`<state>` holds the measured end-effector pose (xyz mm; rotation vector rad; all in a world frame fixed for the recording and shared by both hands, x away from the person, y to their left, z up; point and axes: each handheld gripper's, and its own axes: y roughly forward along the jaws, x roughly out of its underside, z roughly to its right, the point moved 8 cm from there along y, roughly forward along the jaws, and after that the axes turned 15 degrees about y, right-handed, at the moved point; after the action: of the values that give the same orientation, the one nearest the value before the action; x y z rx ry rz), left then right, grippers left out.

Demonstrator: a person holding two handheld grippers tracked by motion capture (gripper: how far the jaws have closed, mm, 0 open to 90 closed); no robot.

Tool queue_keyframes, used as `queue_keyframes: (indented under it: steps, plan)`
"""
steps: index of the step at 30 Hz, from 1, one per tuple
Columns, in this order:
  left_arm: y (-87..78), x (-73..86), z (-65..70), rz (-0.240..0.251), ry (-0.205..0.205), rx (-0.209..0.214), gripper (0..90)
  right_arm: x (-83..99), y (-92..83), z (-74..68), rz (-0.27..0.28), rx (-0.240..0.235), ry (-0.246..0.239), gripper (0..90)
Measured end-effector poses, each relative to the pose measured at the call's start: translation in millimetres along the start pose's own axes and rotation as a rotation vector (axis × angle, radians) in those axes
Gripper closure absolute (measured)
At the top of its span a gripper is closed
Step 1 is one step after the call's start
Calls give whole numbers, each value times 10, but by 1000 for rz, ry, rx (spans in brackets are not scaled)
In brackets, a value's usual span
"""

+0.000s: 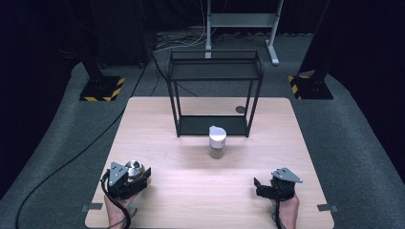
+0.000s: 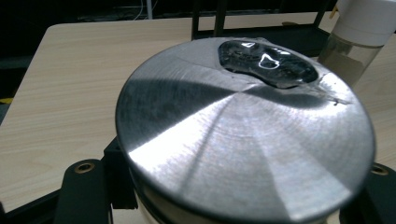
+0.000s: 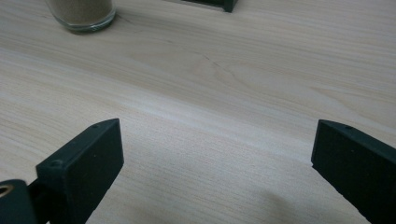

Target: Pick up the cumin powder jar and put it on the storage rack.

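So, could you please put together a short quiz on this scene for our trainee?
1. True or false: the left gripper is shut on the metal container.
2. Where does the glass jar with the white cap stand: A on the rack's top shelf, B on the table in front of the black rack, C in the right gripper?
3. Fill in: the right gripper's jaws stand ____ with nothing between them.

Key: 1 true; 2 B; 3 open.
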<state>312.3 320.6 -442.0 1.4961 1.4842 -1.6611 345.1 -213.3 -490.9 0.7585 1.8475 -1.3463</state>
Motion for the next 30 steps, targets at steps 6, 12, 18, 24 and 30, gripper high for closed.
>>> queue_keyframes:
  steps: [6, 12, 18, 24, 30]
  plan:
    - [10, -85, 37, 14, 22, 21, 309, -1, 1, -4, -3, -3, -6, 11]
    - [50, -177, 62, 21, 44, 42, 309, 0, -1, 2, 0, -5, -2, 12]
    - [86, -254, 94, 33, 66, 60, 309, 1, 0, 1, 0, -6, -4, 12]
    - [124, -327, 115, 41, 82, 79, 309, 0, 0, 0, -1, -6, -5, 12]
    - [145, -406, 131, 50, 102, 94, 309, -2, 2, 0, -4, -7, -7, 12]
